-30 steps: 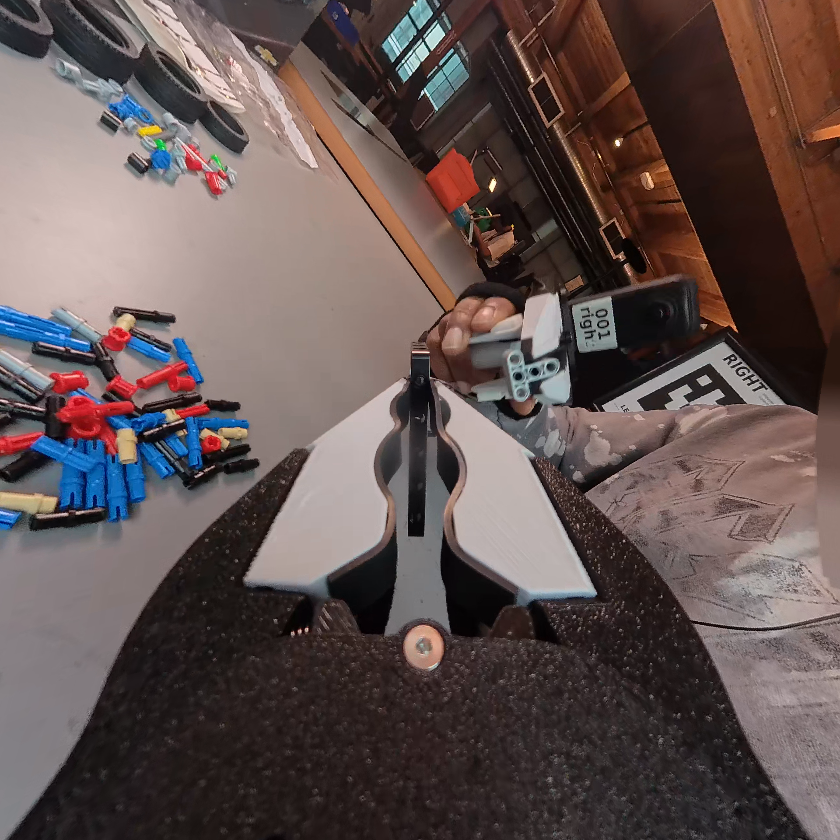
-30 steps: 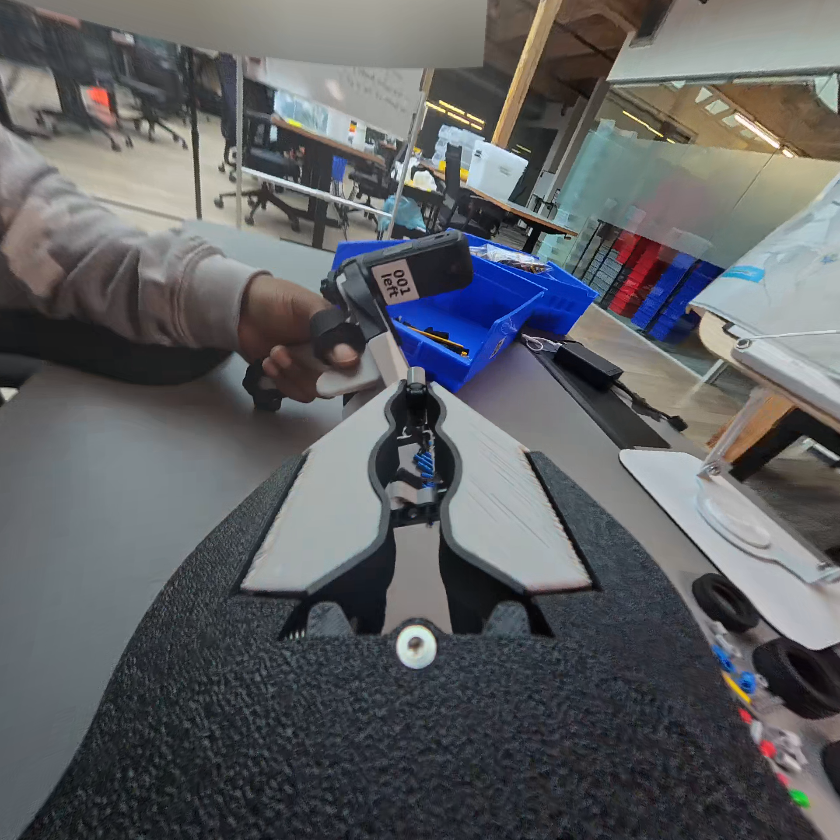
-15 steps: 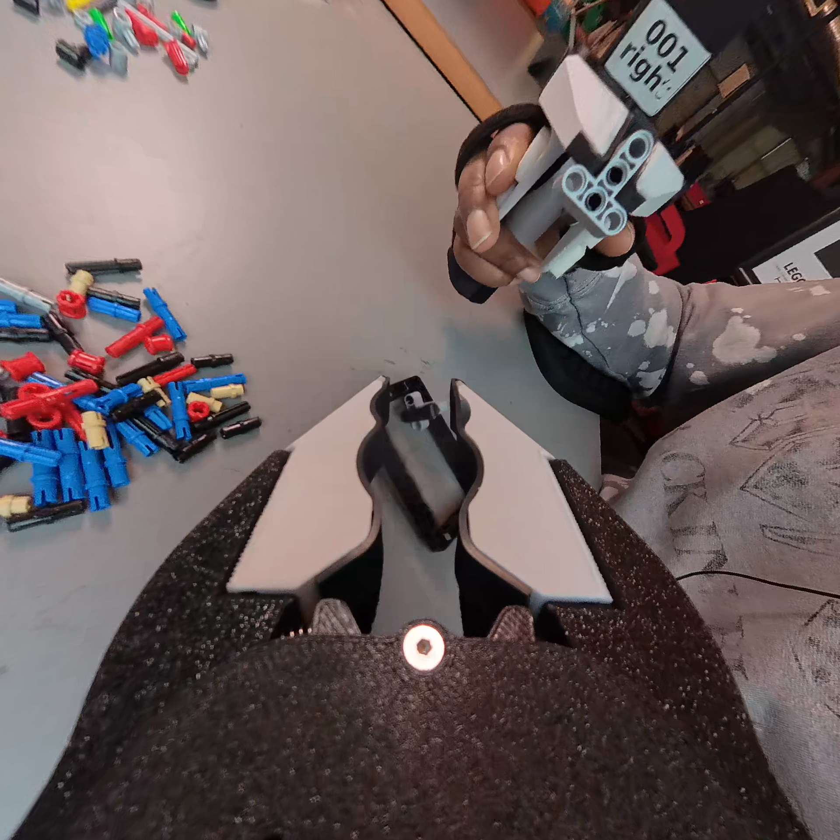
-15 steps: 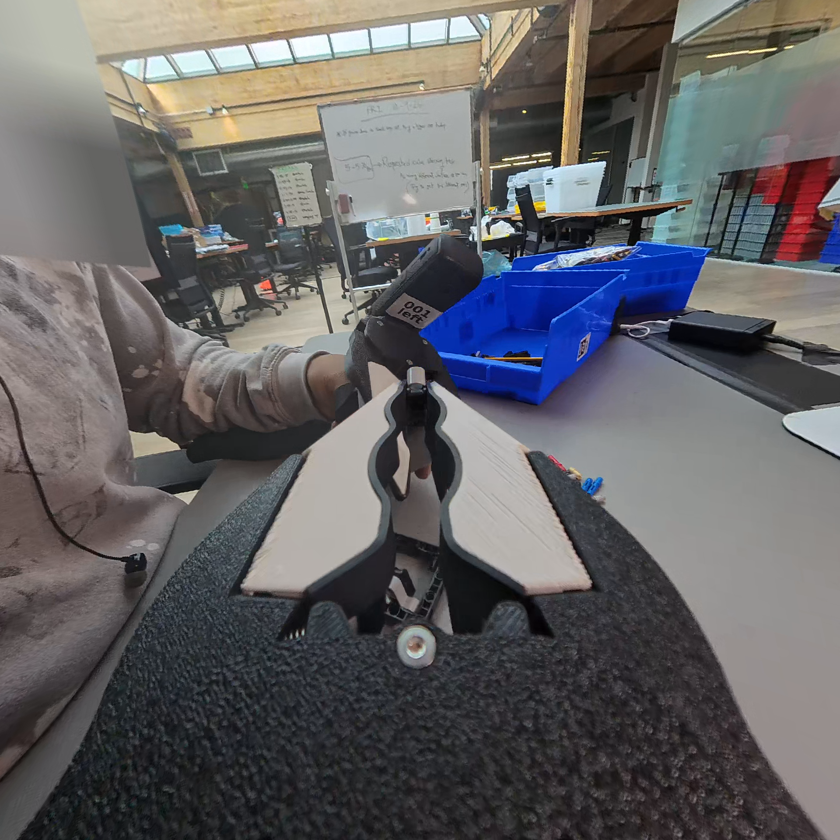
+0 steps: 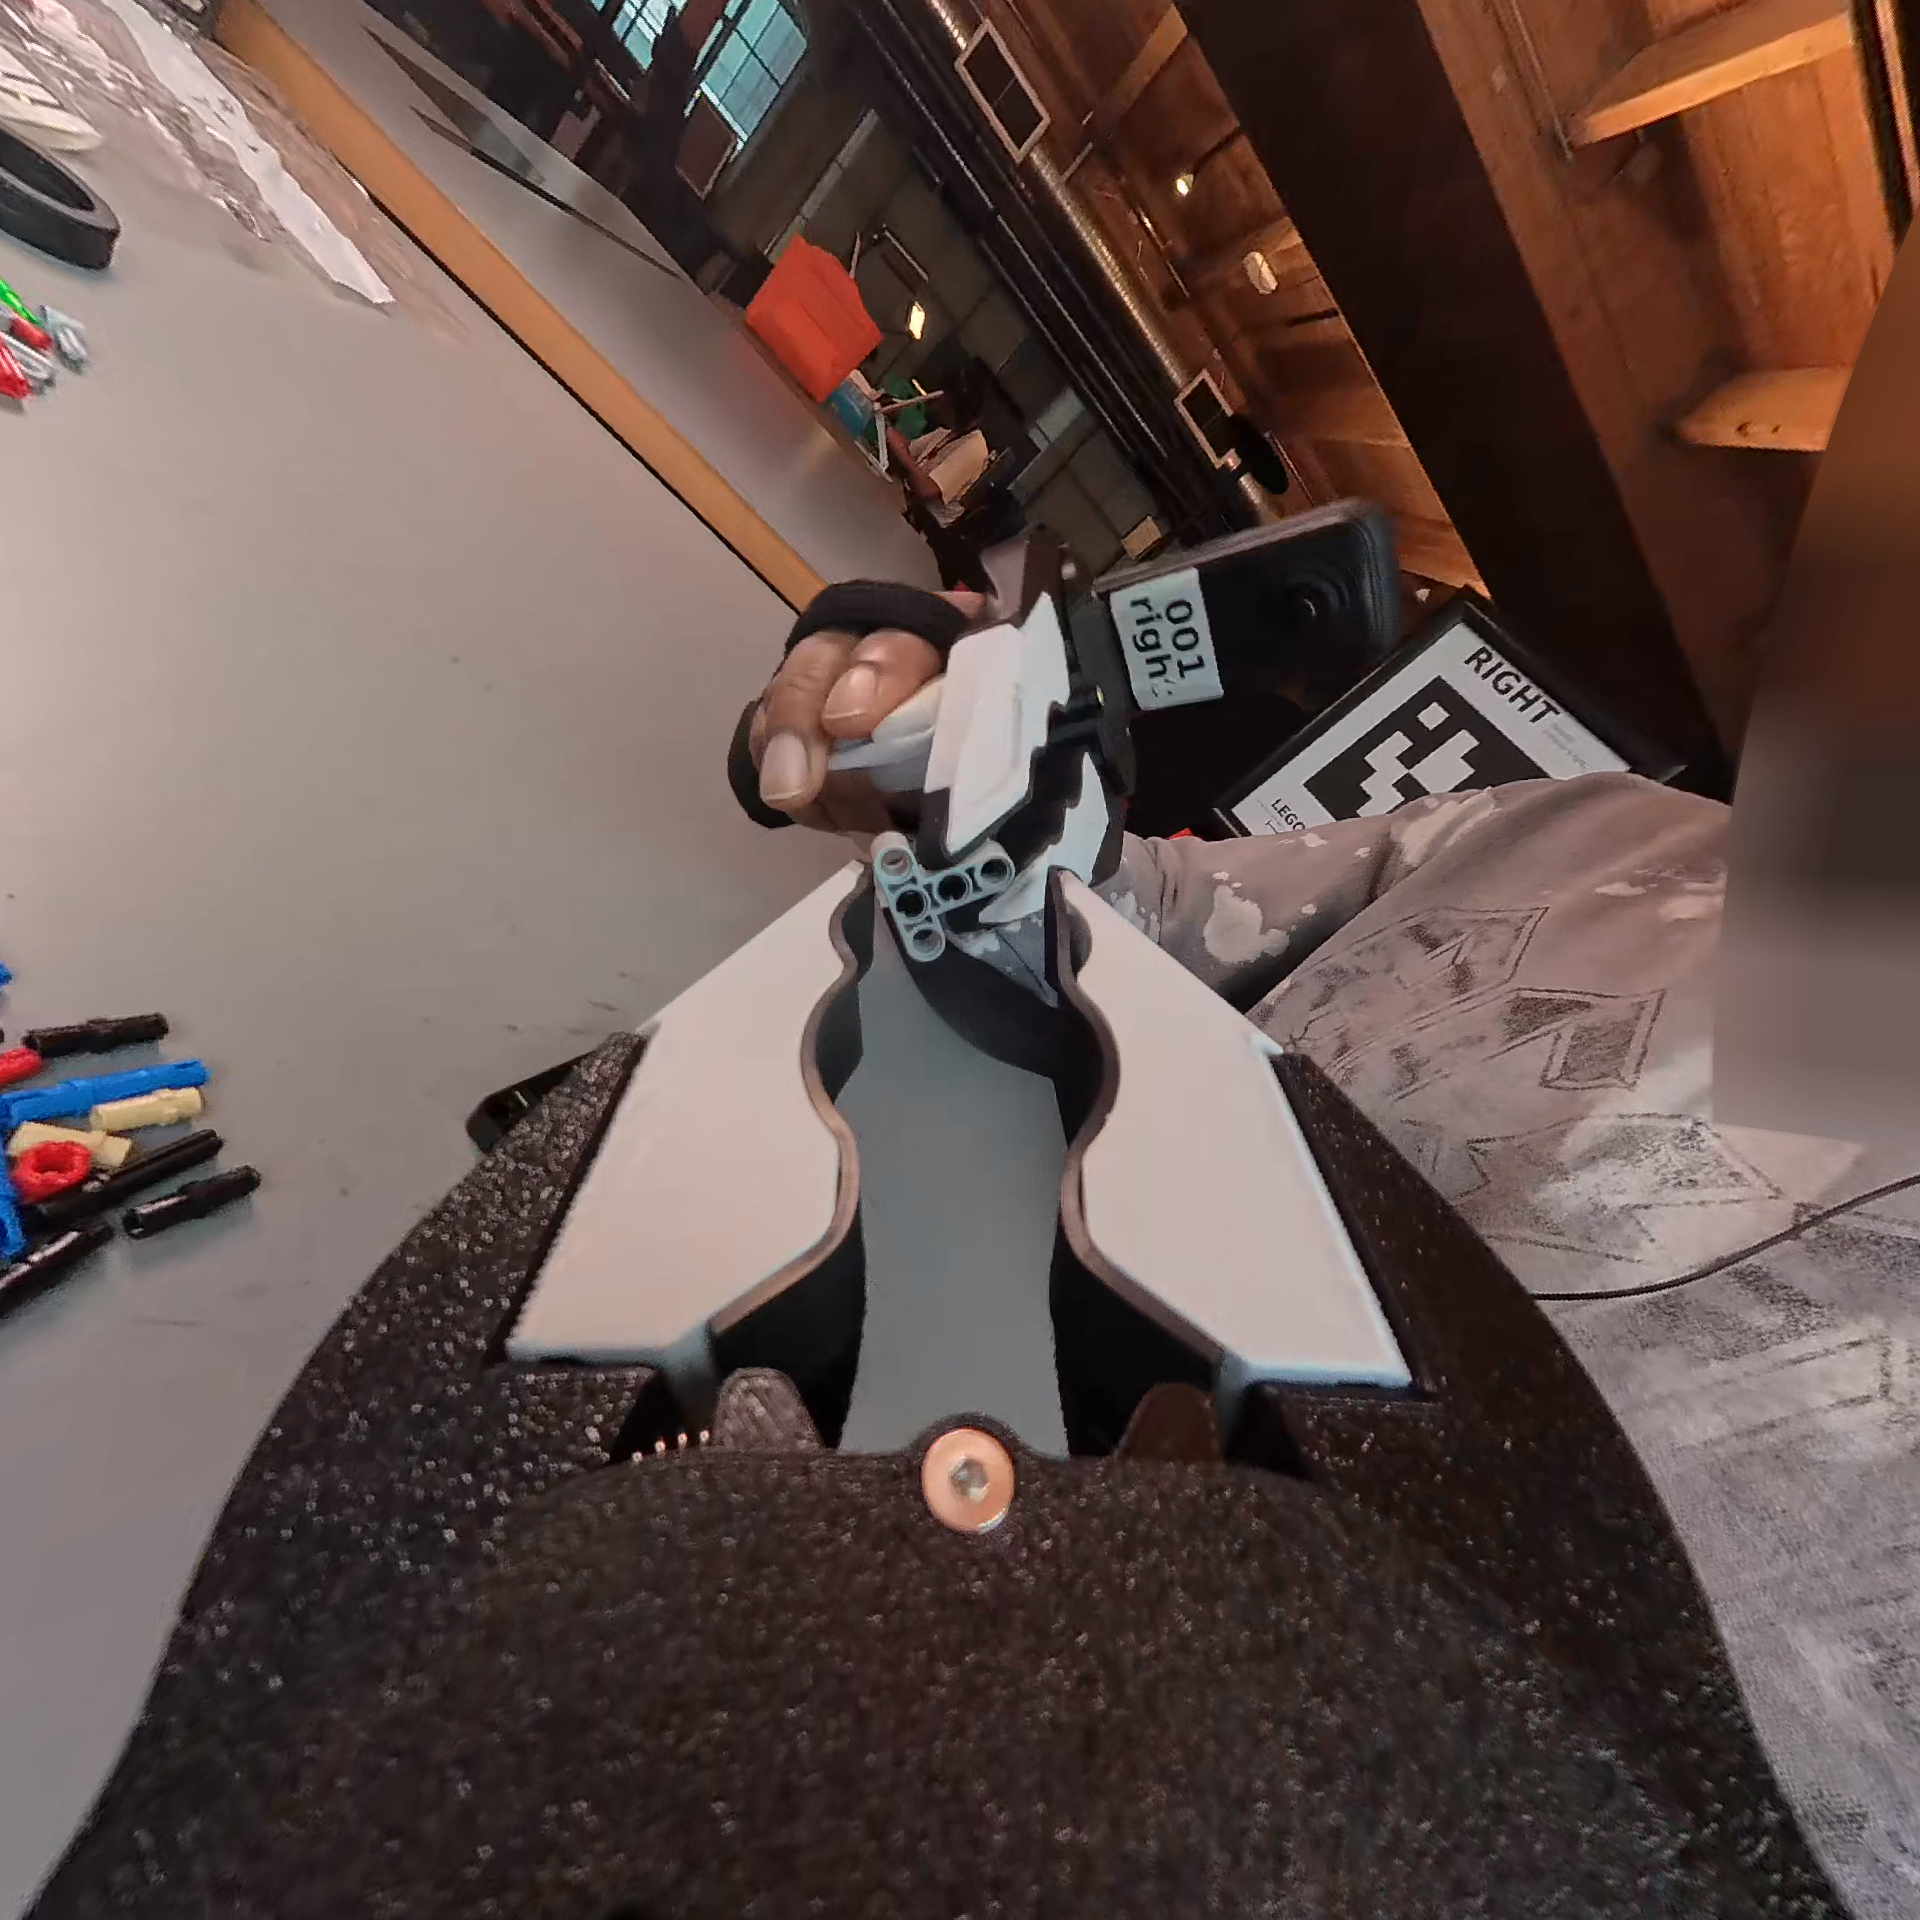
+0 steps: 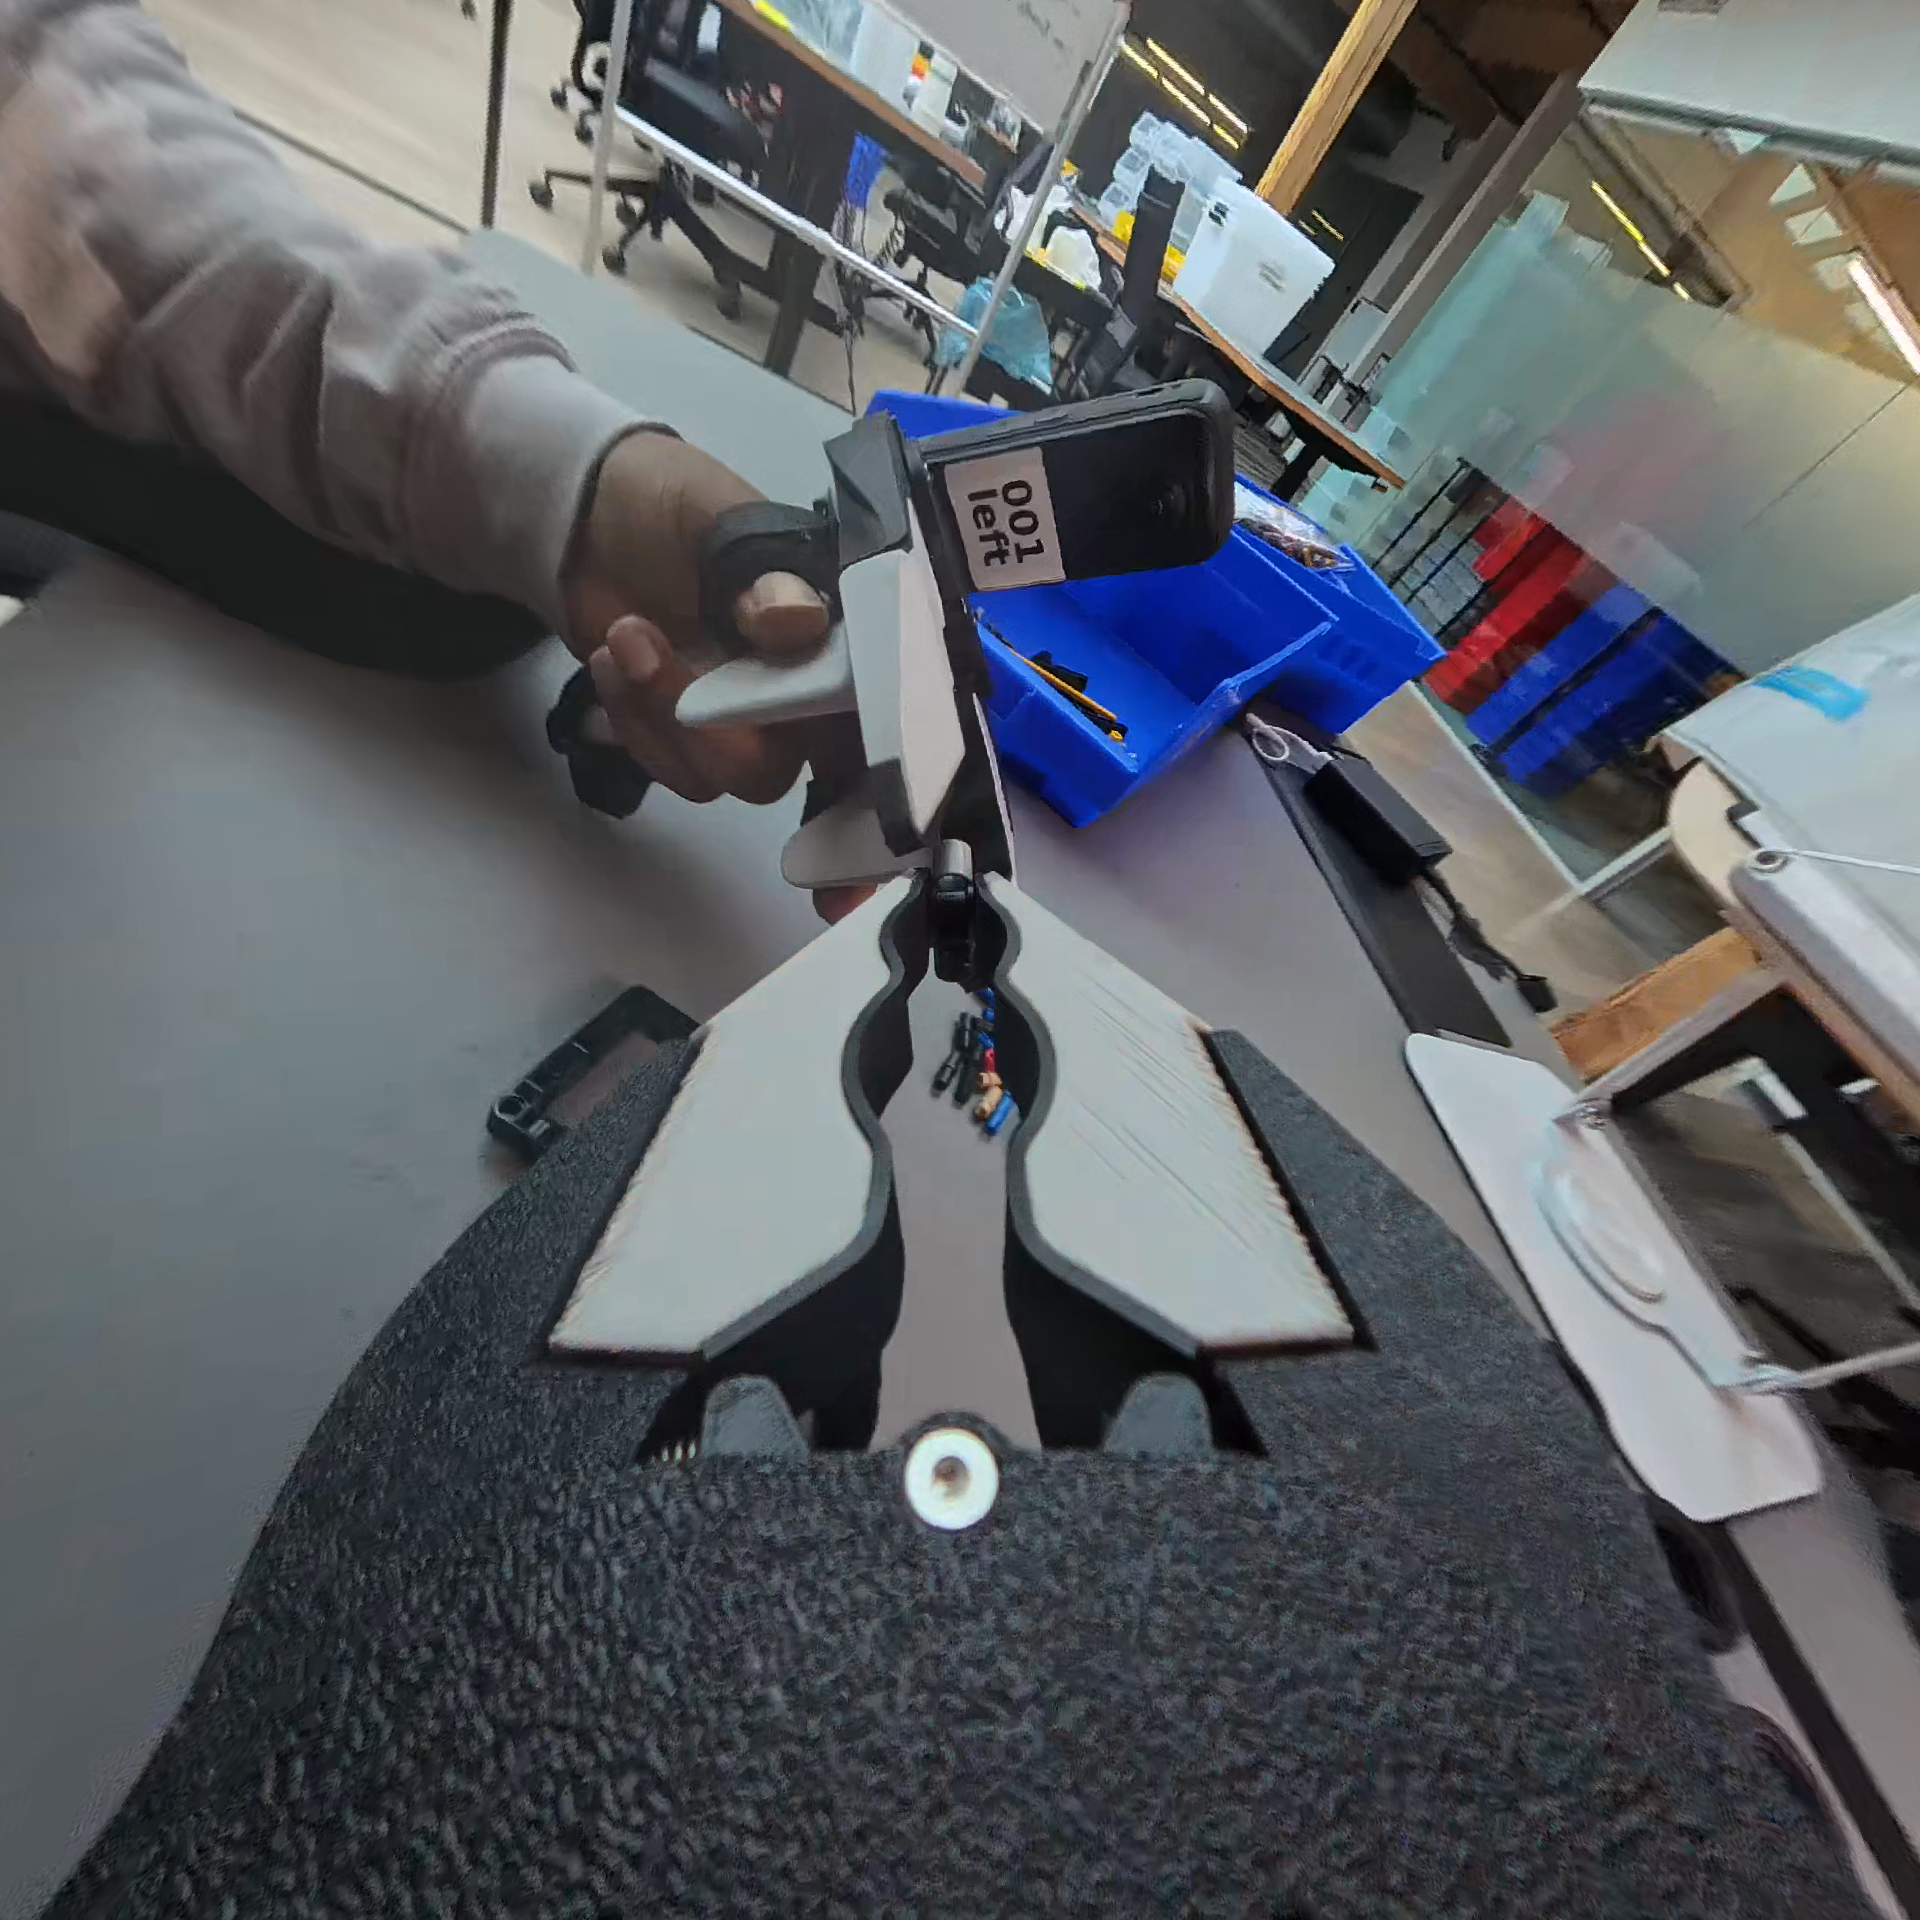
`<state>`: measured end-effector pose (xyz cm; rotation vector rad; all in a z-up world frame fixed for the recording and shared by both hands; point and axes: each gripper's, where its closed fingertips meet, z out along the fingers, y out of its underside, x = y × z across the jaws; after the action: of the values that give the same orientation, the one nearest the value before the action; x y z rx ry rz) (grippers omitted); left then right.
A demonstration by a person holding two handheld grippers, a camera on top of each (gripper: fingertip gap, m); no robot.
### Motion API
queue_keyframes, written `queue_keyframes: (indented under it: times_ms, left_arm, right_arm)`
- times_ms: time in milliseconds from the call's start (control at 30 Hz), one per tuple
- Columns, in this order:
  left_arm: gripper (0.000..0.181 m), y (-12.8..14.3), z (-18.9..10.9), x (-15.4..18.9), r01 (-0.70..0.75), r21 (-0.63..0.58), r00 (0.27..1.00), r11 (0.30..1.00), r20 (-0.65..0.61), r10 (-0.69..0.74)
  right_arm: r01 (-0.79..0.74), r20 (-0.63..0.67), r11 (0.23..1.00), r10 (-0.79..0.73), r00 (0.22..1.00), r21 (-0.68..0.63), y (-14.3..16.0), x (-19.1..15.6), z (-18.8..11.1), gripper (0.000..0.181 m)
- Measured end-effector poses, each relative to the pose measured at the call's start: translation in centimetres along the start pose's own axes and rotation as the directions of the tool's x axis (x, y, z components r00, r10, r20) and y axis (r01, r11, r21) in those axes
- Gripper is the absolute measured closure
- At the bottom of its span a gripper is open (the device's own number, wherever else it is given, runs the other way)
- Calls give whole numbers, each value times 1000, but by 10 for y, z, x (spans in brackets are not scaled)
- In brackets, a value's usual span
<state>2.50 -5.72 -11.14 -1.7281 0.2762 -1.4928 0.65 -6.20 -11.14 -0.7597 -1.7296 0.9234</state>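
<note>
**Entry: both grippers, held above the surface [image 5: 312, 644]**

1. Left gripper [image 5: 961, 883]: I read its jaws as wide apart with nothing gripped. The gap between them shows only the surface and a sleeve.
2. Right gripper [image 6: 951, 883]: jaws narrow, clamped on the grey holed beam [image 5: 940, 899]. In its own view I see the piece edge-on as a dark sliver at the tips.
3. Grey holed beam: T-shaped, held in the air and not lying on the surface. It sits right at the mouth of the left jaws, between their tips; I cannot tell whether it touches either one. One arm runs back into the right jaws. The three-hole bar runs roughly along the left fingers, with the hole faces turned toward the left camera.
4. The two grippers meet nose to nose, with the left one nearer the free end of the beam.
5. Black frame piece [image 6: 582, 1070]: flat on the surface, just beside the left gripper's body and apart from both jaws.
6. Loose pins [image 5: 104, 1143]: blue, red, black and tan, scattered on the surface well off to the side.
7. Blue bins [image 6: 1143, 665]: farther back on the surface.
</note>
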Motion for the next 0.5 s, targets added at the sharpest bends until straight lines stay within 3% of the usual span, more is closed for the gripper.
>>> queue_keyframes:
  times_ms: [100, 333, 500]
  left_arm:
    - [151, 3, 2, -3, -7, -12, 1000, 1000, 16, 7]
    - [156, -4, -4, 10, 7, 23, 996, 1000, -89, -5]
    - [157, -3, -3, 16, 0, 19, 993, 1000, -116, 2]
  right_arm:
    - [167, -54, 984, -171, 984, -62, 2, -2, 2, 174]
    - [129, -54, 991, -126, 991, 41, -16, 3, -9, 165]
    - [178, -43, 983, -176, 983, 34, -18, -3, -8, 162]
